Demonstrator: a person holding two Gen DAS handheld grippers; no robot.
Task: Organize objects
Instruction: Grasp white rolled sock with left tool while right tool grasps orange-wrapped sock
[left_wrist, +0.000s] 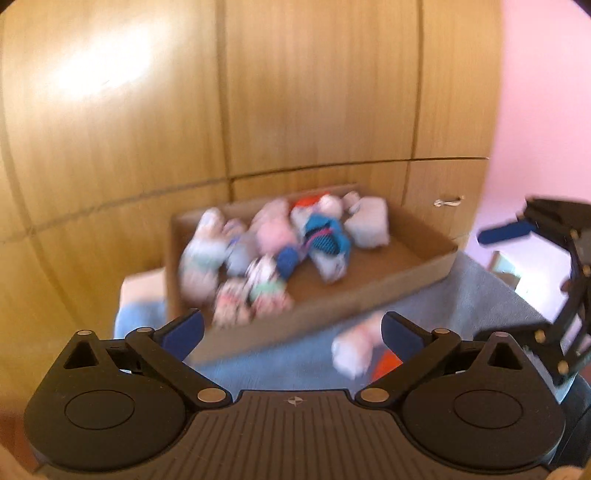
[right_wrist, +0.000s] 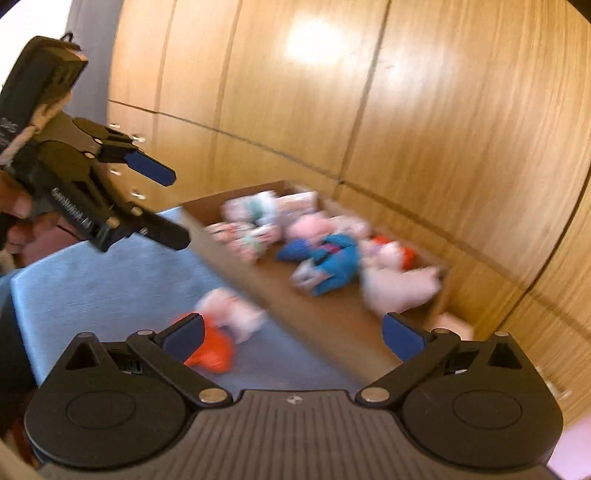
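With both hand-held grippers, left and right, spread empty, we judge the loose sock bundle belongs in the cardboard box.

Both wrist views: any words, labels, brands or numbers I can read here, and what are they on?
None can be read for certain.
White lettering on the side of the left claw, seen in the right wrist view: blurred, unreadable.
Small compass-like emblem on the right claw body: a symbol, no text.
Rolled sock bundles in the cardboard box: patterns only, blurred.
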